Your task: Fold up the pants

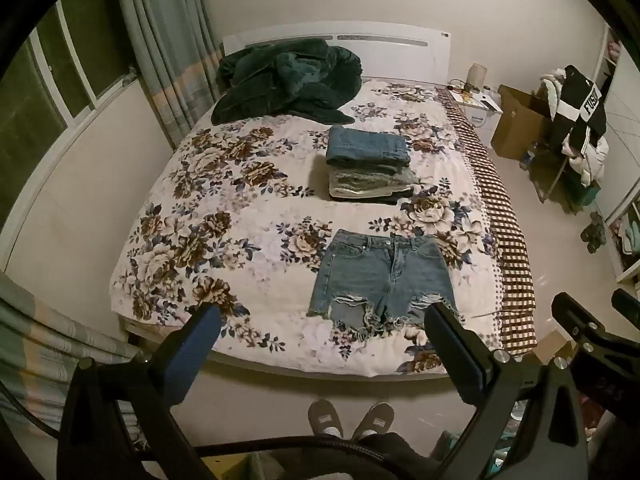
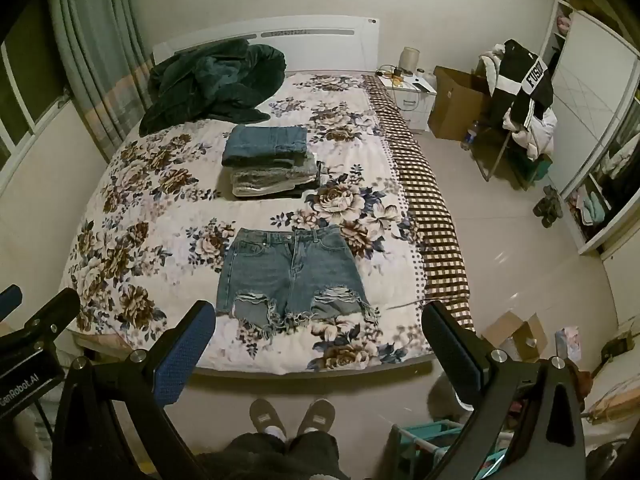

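The denim shorts (image 1: 382, 276) lie flat and face-up near the foot of the bed (image 1: 248, 332), waistband toward the folded stack (image 1: 368, 164). Both the left tool (image 1: 322, 338) and right tool (image 2: 320, 334) hang wide and empty, short of the mattress. Best to pinch one side at waistband and frayed hem together, then carry it evenly across so the legs line up.

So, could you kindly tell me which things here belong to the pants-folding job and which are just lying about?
Belongs to the job:
denim shorts, spread flat
folded stack
left gripper and right gripper, jaws open

Just lying about:
green blanket
cardboard box
clothes on chair
nightstand
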